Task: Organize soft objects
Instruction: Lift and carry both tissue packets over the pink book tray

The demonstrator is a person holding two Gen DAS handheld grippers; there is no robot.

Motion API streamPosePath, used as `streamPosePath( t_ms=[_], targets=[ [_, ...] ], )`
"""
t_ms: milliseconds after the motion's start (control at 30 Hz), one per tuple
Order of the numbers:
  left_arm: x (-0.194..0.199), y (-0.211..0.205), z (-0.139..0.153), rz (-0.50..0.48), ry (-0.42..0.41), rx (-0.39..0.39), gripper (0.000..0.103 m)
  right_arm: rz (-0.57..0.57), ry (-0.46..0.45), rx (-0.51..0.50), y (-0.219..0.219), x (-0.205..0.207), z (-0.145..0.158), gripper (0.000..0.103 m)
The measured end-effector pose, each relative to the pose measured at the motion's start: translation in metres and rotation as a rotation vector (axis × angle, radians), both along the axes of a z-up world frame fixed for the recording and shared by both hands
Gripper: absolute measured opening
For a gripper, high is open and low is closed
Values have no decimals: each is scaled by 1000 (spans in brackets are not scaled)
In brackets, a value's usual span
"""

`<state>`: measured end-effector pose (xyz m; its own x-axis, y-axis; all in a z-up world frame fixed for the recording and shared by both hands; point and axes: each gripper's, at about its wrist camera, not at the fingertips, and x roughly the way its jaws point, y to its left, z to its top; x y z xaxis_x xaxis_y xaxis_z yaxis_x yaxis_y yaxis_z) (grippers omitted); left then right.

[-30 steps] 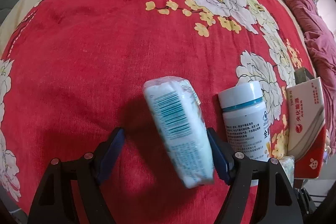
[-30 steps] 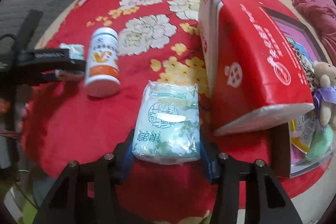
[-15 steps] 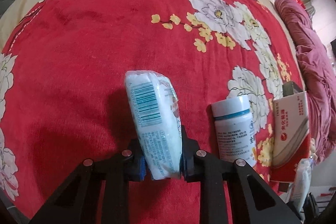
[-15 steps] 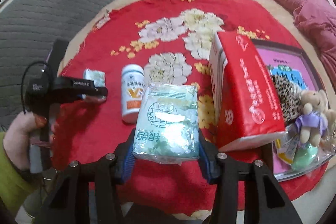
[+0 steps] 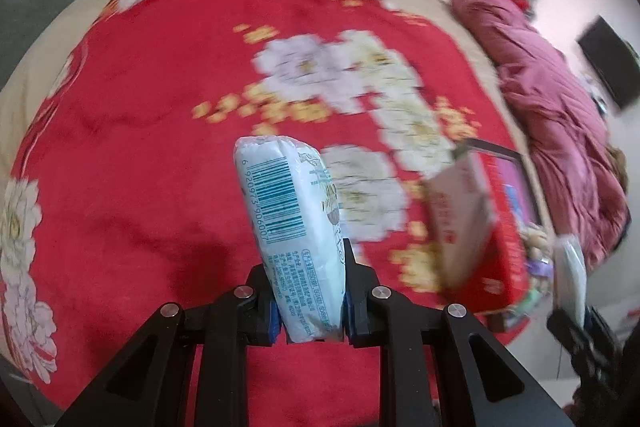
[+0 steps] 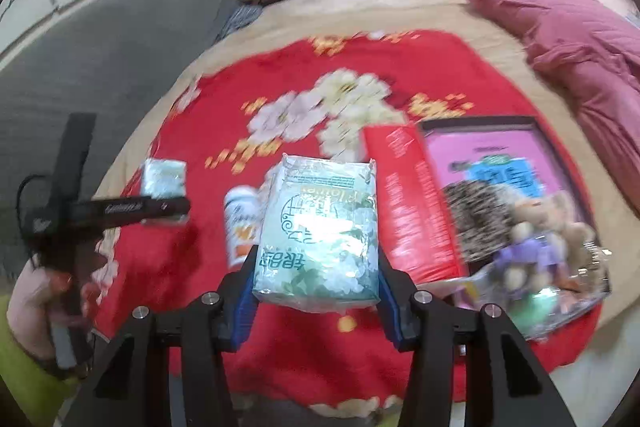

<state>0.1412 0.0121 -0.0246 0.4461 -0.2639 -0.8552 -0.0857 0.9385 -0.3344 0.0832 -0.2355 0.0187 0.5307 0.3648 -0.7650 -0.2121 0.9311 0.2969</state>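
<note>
Both tongs (image 5: 308,301) (image 6: 316,301) pinch pillowy, crinkly plastic-wrapped tissue packs (image 5: 290,223) (image 6: 320,235).

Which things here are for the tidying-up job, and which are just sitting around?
For the job:
- tissue pack in the left gripper
- green tissue pack in the right gripper
- box with the teddy bear

Just lying about:
- white bottle
- red tissue box
- pink quilt

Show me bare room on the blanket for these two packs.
Free: the red blanket left of the left pack, out to its beige border. Crowded: right side, where bottle, red box and full tray sit together.
</note>
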Motion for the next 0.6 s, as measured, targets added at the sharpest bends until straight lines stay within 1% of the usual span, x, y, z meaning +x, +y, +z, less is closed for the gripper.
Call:
streamPosePath(
  t_ms=[133,300,433,600],
  targets=[
    [0,-42,30,-97,-56,-7,23,-86,-35,1,-37,5,17,51],
    [4,-97,54,-209,-98,-3,23,-188,-51,-16,-84,8,25,51],
    [5,-140,62,-279,-106,-2,23,-291,-52,-25,-133,7,26,51],
    [6,-196,63,-371,-97,8,23,-359,-38,-15,-177,9,21,51]
  ],
)
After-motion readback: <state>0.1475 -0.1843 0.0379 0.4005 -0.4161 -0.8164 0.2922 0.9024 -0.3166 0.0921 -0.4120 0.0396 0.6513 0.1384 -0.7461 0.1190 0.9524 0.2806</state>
